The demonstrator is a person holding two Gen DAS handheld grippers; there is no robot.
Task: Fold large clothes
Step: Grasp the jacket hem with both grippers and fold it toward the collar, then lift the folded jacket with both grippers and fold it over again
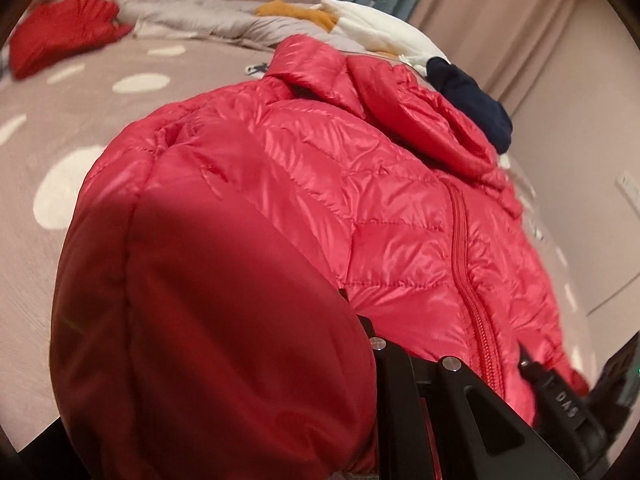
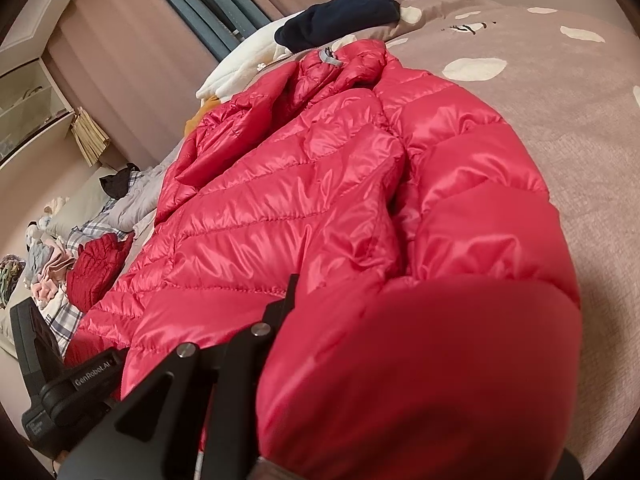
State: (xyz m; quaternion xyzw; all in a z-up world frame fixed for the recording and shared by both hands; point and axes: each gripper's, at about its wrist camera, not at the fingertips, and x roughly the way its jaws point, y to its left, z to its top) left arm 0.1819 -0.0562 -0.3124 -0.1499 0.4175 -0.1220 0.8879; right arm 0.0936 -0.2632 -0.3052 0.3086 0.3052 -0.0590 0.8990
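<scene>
Red quilted down jacket (image 1: 320, 184): spread front-up, zipped, on a taupe bedspread (image 1: 80, 120) with cream spots.

Left wrist view: left gripper (image 1: 360, 320) buried under a sleeve; one finger shows, apparently clamping sleeve fabric.

Right wrist view: right gripper (image 2: 296, 300) likewise covered by the other sleeve, apparently pinching it. This view alone shows the grey collar loop (image 2: 330, 58) and a shelf unit (image 2: 28, 92).

Room: beige curtains (image 1: 500, 20); navy garment (image 1: 472, 96), white fleece (image 1: 372, 28) beyond the collar.

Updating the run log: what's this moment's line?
stage: sleeves lifted | left: shut on sleeve | right: shut on sleeve | jacket: on bed
</scene>
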